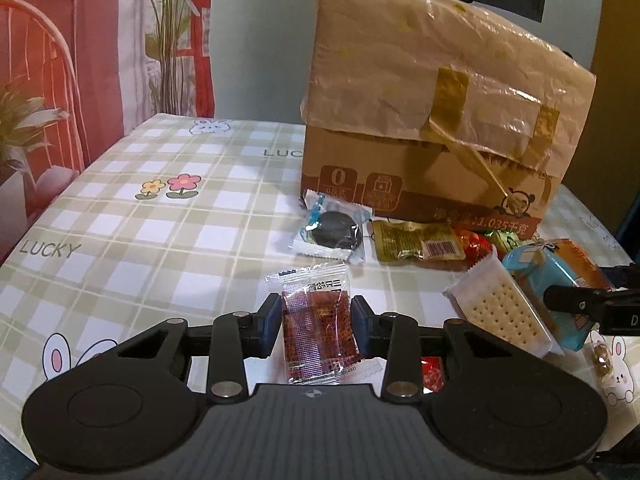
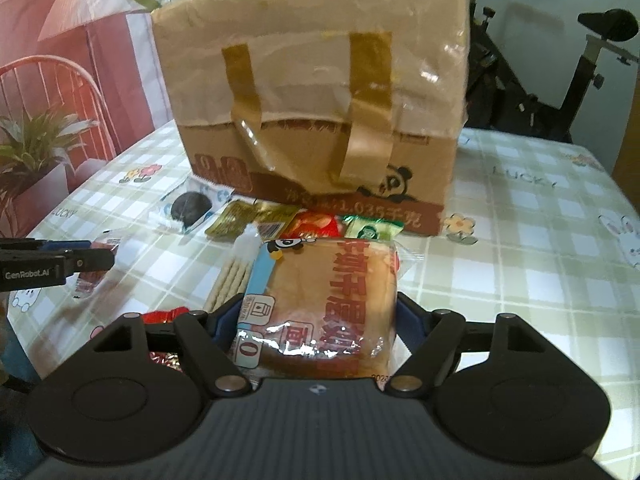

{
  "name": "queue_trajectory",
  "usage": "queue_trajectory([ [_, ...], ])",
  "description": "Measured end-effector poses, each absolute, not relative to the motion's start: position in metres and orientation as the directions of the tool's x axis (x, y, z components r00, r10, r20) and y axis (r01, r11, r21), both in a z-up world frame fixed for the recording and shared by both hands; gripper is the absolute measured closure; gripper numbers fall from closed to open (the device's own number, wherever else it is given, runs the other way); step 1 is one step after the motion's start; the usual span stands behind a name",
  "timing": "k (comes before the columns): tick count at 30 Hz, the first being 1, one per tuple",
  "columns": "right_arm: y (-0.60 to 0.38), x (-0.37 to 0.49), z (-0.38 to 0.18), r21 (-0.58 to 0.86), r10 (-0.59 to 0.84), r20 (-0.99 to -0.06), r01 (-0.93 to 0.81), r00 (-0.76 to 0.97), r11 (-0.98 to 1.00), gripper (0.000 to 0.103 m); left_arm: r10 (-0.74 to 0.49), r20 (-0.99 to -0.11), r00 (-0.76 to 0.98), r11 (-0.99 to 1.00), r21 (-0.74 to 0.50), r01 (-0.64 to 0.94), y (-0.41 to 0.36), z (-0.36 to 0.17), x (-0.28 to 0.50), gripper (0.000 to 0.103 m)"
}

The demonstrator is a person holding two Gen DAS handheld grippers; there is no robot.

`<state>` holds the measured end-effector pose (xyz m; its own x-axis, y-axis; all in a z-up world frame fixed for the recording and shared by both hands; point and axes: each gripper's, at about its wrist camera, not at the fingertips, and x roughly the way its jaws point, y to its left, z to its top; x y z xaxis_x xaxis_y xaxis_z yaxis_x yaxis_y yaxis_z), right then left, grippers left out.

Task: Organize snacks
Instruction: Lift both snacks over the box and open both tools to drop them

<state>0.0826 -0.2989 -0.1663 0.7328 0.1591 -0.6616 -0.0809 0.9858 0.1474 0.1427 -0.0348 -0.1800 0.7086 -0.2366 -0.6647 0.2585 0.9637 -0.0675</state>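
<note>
left hand-held gripper (image 1: 316,326) pinches a red sachet (image 1: 318,328); right hand-held gripper (image 2: 316,320) clamps bread packet (image 2: 320,300), hiding snacks behind.

This is a home, likely a living or dining room. The table (image 1: 120,208) wears a checked cloth printed with rabbits, flowers and the word LUCKY. At ten o'clock a potted plant (image 2: 36,148) stands before a pink curtain (image 1: 96,52) with a chair pattern. At two o'clock an exercise bike (image 2: 560,60) sits by the wall. A taped cardboard box (image 2: 320,100) sits at twelve o'clock.
</note>
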Motion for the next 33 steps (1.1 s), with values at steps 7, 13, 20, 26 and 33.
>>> queue_trajectory([
  [7, -0.305, 0.083, -0.151, 0.126, 0.139, -0.634, -0.076, 0.761, 0.989, 0.026, -0.244, -0.638, 0.731, 0.963, -0.068, 0.261, -0.034, -0.168, 0.144, 0.063],
  [13, -0.310, 0.082, -0.134, 0.117, 0.133, -0.593, -0.079, 0.794, 0.990, 0.026, -0.251, -0.611, 0.751, 0.961, -0.063, 0.270, -0.034, -0.155, 0.143, 0.063],
  [20, -0.307, 0.080, -0.118, 0.127, 0.164, -0.550, -0.112, 0.819, 0.986, 0.026, -0.266, -0.574, 0.774, 0.956, -0.053, 0.289, -0.034, -0.137, 0.141, 0.063],
  [26, -0.300, 0.079, -0.101, 0.136, 0.204, -0.514, -0.155, 0.833, 0.978, 0.026, -0.283, -0.546, 0.789, 0.952, -0.061, 0.299, -0.033, -0.124, 0.142, 0.063],
  [33, -0.294, 0.081, -0.069, 0.133, 0.249, -0.453, -0.211, 0.856, 0.968, 0.026, -0.301, -0.499, 0.813, 0.948, -0.064, 0.312, -0.036, -0.098, 0.148, 0.063],
])
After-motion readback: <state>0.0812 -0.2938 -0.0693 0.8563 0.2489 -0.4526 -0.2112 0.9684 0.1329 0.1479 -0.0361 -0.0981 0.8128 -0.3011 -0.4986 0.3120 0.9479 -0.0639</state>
